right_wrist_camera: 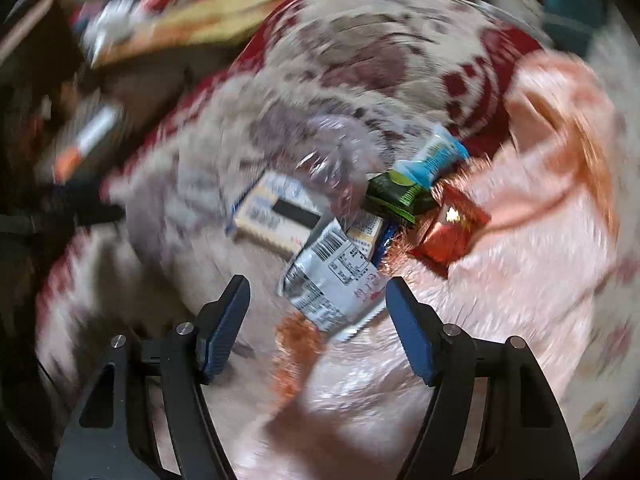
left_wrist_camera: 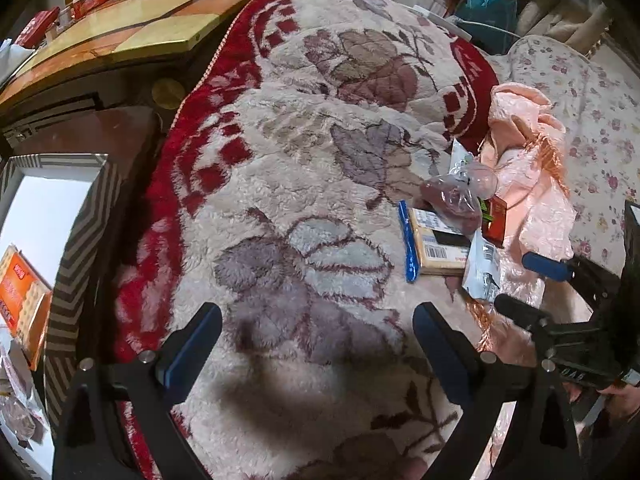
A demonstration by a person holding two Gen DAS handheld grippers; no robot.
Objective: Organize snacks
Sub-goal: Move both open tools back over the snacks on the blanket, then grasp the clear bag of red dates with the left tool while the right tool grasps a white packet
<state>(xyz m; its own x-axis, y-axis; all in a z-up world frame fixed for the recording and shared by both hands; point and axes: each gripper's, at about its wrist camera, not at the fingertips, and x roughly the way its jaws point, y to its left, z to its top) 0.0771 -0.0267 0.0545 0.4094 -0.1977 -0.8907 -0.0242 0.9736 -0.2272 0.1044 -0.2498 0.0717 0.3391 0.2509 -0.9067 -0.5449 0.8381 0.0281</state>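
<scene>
A pile of snacks lies on a fluffy floral blanket: a yellow cracker pack with a blue edge, a clear bag of reddish pieces, a white-grey packet and a red packet. My left gripper is open and empty over bare blanket, left of the pile. My right gripper is open and empty just before the white-grey packet; the right wrist view is motion-blurred. It also shows in the left wrist view, beside that packet.
A striped-rim white box at the left holds an orange snack box. A pink cloth lies right of the pile. A wooden table stands at the far left. A green packet and a light-blue packet lie in the pile.
</scene>
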